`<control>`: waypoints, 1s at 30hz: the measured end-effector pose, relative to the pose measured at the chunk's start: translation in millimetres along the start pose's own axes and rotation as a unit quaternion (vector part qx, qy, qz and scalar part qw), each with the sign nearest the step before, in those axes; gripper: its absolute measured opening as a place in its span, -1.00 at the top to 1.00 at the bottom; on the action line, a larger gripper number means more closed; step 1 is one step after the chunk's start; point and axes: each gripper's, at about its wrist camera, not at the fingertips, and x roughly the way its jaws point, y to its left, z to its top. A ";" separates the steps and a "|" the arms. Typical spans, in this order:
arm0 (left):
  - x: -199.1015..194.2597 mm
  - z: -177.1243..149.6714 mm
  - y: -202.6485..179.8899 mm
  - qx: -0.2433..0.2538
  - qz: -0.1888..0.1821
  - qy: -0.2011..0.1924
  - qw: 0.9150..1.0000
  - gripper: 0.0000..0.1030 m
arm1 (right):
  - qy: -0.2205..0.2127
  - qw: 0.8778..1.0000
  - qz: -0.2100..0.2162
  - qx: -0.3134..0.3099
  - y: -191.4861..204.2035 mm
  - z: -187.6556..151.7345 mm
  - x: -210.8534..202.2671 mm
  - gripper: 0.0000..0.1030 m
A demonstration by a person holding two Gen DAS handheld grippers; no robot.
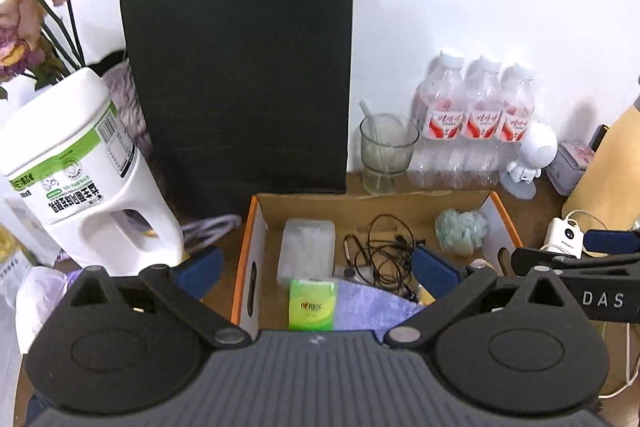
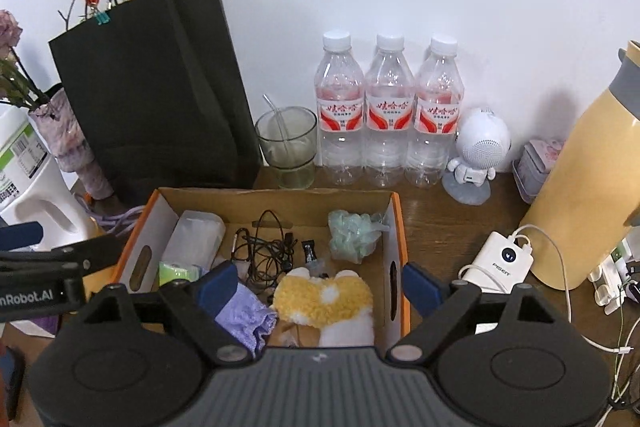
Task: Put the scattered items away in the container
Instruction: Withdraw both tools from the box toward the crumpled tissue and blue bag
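I held both the left hand-held gripper (image 1: 316,267) and right hand-held gripper (image 2: 320,281) wide and empty above the box (image 2: 400,227); purple cloth (image 2: 244,319), plush (image 2: 324,303) and earphones (image 1: 384,255) lay inside, so I judged tidying nearly complete.

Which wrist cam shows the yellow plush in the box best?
Right wrist. The yellow-and-white plush lies in plain view at the near end of the cardboard box, beside the purple cloth. The left wrist view shows only a yellow sliver behind its right finger.
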 end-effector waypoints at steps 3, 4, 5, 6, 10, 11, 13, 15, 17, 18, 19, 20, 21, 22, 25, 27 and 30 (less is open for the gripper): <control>-2.0 -15.4 -4.2 0.026 0.004 -0.033 0.999 -1.00 | -0.028 1.000 0.005 -0.007 3.5 -12.3 -2.9 -0.72; -2.8 -21.2 -5.2 0.030 0.010 -0.046 0.998 -1.00 | -0.040 0.999 0.009 -0.007 2.7 -17.2 -4.5 -0.72; -4.9 -28.6 -7.3 0.035 0.016 -0.063 0.997 -1.00 | -0.053 0.998 0.016 -0.005 2.5 -23.5 -6.9 -0.72; -7.1 -36.3 -8.8 0.038 0.014 -0.080 0.996 -1.00 | -0.065 0.998 0.024 -0.002 1.9 -29.3 -9.2 -0.72; -9.0 -63.5 -8.5 0.007 0.000 -0.113 0.994 -1.00 | -0.115 0.992 0.058 0.007 -4.6 -58.5 -14.6 -0.72; -8.3 -69.7 -8.0 -0.005 -0.003 -0.118 0.993 -1.00 | -0.127 0.990 0.062 0.009 -6.1 -66.1 -15.6 -0.72; -8.2 -78.0 -6.5 -0.020 -0.004 -0.126 0.992 -1.00 | -0.154 0.986 0.068 0.011 -9.4 -81.4 -18.2 -0.72; -11.3 -88.7 -5.9 -0.036 -0.009 -0.142 0.989 -1.00 | -0.177 0.982 0.061 0.007 -11.5 -96.6 -23.3 -0.72; -17.2 -101.0 -4.3 -0.044 -0.017 -0.157 0.986 -1.00 | -0.201 0.978 0.061 0.014 -16.1 -113.4 -30.7 -0.74; -20.9 -108.8 -4.1 -0.044 -0.020 -0.165 0.985 -1.00 | -0.210 0.975 0.065 0.019 -18.9 -123.2 -34.9 -0.74; -25.0 -118.8 -4.8 -0.041 -0.020 -0.175 0.984 -1.00 | -0.216 0.974 0.067 0.019 -20.6 -132.3 -38.8 -0.74; -28.7 -129.4 -5.6 -0.034 -0.021 -0.181 0.983 -1.00 | -0.223 0.972 0.068 0.020 -23.2 -144.5 -44.1 -0.74; -32.9 -143.3 -6.7 -0.025 -0.024 -0.186 0.982 -1.00 | -0.227 0.971 0.067 0.019 -25.0 -154.6 -47.9 -0.75; -36.4 -155.2 -6.9 -0.020 -0.029 -0.187 0.982 -1.00 | -0.229 0.971 0.065 0.015 -26.9 -165.5 -51.8 -0.75; -42.0 -195.2 -6.0 -0.014 -0.058 -0.177 0.982 -1.00 | -0.225 0.973 0.049 0.012 -34.3 -199.8 -62.3 -0.75; -41.6 -218.2 -8.5 -0.006 -0.081 -0.152 0.985 -1.00 | -0.221 0.974 0.055 -0.001 -40.8 -219.2 -65.3 -0.74; -40.3 -235.3 -12.3 0.005 -0.105 -0.140 0.985 -1.00 | -0.190 0.980 0.041 -0.045 -37.6 -225.9 -52.1 -0.66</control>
